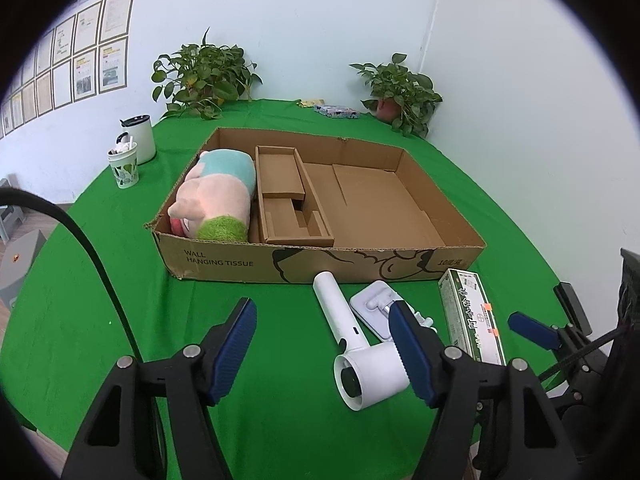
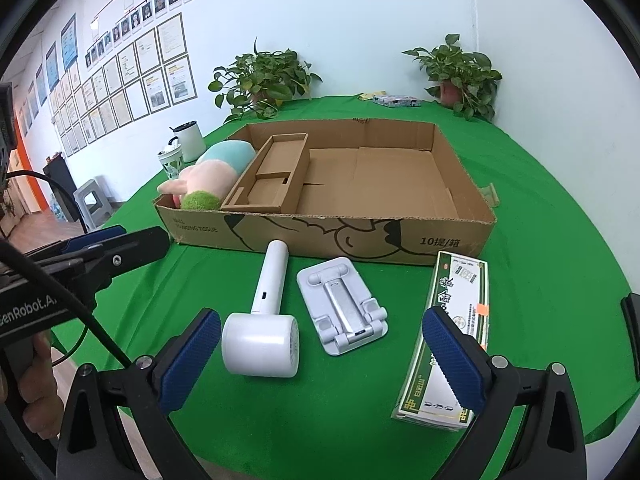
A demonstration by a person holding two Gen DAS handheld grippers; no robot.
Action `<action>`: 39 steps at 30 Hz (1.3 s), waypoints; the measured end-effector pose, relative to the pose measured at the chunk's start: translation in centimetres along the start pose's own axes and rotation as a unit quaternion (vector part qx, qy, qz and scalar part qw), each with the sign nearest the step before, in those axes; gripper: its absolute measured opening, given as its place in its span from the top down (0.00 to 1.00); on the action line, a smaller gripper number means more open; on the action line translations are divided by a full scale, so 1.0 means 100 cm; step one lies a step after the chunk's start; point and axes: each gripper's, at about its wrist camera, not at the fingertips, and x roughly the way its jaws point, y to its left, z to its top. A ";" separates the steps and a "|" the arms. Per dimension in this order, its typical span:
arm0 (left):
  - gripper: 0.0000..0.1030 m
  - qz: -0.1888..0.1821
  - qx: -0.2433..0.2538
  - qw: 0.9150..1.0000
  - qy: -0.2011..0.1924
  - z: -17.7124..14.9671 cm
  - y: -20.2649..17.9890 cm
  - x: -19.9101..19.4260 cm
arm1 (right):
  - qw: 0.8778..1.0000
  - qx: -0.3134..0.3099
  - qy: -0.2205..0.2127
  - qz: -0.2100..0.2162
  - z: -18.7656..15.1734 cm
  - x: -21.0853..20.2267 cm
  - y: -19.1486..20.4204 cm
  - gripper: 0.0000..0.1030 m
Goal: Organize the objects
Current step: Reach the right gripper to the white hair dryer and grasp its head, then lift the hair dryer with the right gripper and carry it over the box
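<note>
An open cardboard box (image 1: 224, 262) (image 2: 360, 246) sits mid-table with a plush toy (image 1: 216, 196) (image 2: 208, 178) in its left end and a small cardboard insert (image 1: 288, 196) (image 2: 268, 176) beside it. In front of the box lie a white hair dryer (image 1: 352, 344) (image 2: 264, 320), a white folding phone stand (image 1: 372, 304) (image 2: 340, 304) and a green-and-white carton (image 1: 472, 316) (image 2: 452, 336). My left gripper (image 1: 324, 352) is open and empty, just left of the dryer. My right gripper (image 2: 324, 356) is open and empty, low over the dryer and stand.
Green cloth covers the round table (image 1: 120, 280). A white jar (image 1: 142, 140) and a patterned cup (image 1: 124, 168) stand at the left. Two potted plants (image 1: 204, 76) (image 1: 400, 92) and a small packet (image 1: 336, 111) sit at the back by the wall.
</note>
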 end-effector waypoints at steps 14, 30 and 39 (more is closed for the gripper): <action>0.56 -0.091 -0.043 0.989 0.104 -0.012 0.013 0.054 | 0.995 -0.018 0.050 0.090 -0.037 0.022 0.021 0.15; 0.53 -0.143 -0.082 0.970 0.179 -0.016 0.027 0.099 | 0.992 -0.027 0.110 0.061 -0.044 0.087 0.046 0.47; 0.53 -0.171 -0.106 0.957 0.211 -0.045 0.027 0.111 | 0.990 -0.015 0.116 0.082 -0.060 0.058 0.049 0.27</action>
